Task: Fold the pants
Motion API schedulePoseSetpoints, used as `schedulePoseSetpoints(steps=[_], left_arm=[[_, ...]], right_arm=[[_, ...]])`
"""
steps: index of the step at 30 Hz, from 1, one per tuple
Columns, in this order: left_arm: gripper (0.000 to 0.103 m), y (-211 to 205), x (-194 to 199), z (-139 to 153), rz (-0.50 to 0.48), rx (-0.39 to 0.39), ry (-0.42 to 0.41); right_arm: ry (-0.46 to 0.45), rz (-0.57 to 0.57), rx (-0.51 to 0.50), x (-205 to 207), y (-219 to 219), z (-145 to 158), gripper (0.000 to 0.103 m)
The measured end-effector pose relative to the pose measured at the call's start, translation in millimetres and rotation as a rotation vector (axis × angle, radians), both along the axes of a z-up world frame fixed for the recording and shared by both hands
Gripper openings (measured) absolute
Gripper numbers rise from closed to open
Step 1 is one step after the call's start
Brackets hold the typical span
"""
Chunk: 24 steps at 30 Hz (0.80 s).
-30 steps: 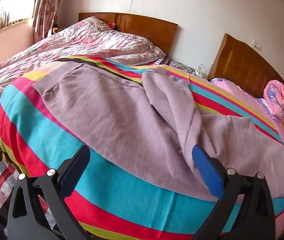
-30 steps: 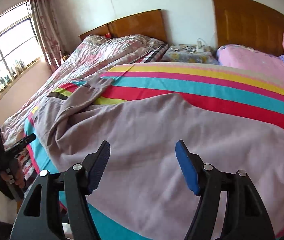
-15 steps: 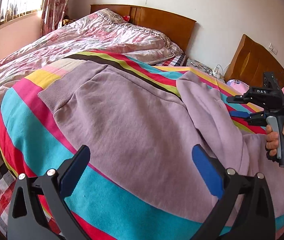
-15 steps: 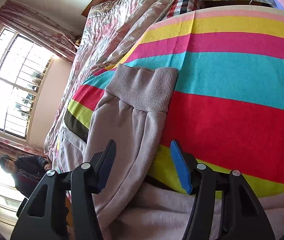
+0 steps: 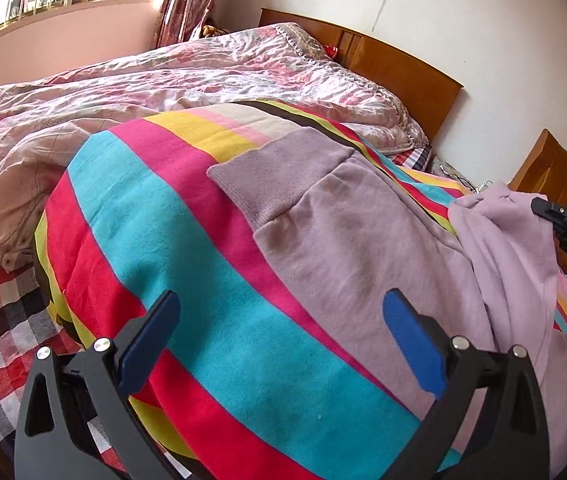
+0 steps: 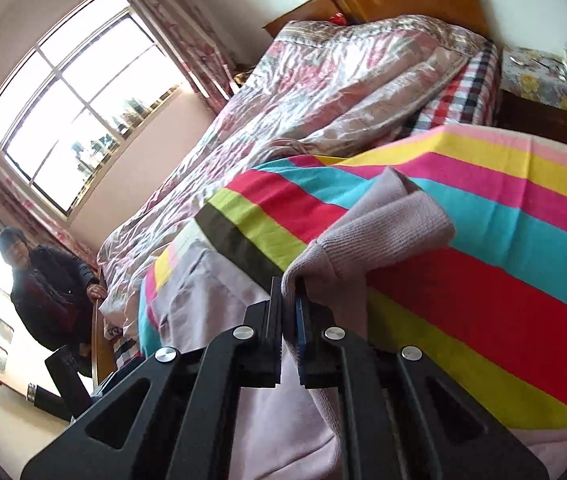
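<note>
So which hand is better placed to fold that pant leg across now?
The right. Its hand-held gripper has just closed on the mauve fleece pants near the ribbed cuff, while the left hand-held gripper hovers open, holding nothing.

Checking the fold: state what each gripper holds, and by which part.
The right gripper has just closed on the pants, pinching the fabric just below a leg's ribbed cuff. The left gripper holds nothing, jaws open.
</note>
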<state>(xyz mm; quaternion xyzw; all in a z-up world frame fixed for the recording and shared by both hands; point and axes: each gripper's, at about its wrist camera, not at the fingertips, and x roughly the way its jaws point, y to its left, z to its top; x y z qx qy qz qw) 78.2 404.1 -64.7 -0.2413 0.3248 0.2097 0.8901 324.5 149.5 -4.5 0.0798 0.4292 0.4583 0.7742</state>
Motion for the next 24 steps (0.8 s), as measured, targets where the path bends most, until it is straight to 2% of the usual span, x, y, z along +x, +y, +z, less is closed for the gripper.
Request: schedulePoseSetpoints(steps=[2,5,6,7,10,13,17,20,24], left_arm=[[0.101,2,-10,1,0.012,-0.043,-0.026],[0.101,3,-17,-2,0.046,-0.070,-0.029],[0.101,3,-21,-4,0.058,-0.072,-0.021],[0.101,3,-26,-6,0.071,-0.076,-0.013],[0.101,5,-39,-7,0.083,-0.079,-0.003],[0.101,3,-44,-3,0.058,-0.052,-0.003],[0.101,-4,-39,3,0.000,-0.057,-0.025],[0.101,-19,-23,6,-0.087,-0.099,-0.054],[0.101,-34,2,6,-0.170,-0.187,-0.080]], right_arm=[[-0.047,0.126,0.016,-34,35,21,0.009],[-0.056,0.342,-0.011,-84,91,25,0.021],[-0.055,0.401,-0.031,-97,104,21,0.046],[-0.066,0.439,-0.046,-107,111,19,0.063],[-0.116,0.387,-0.057,-107,90,21,0.062],[-0.183,0.270,-0.077,-87,29,22,0.061],[-0.234,0.132,-0.252,-52,-51,-11,0.049],[-0.246,0.135,-0.330,-44,-90,-38,0.041],[-0.266,0.222,-0.381,-49,-99,-58,0.039]])
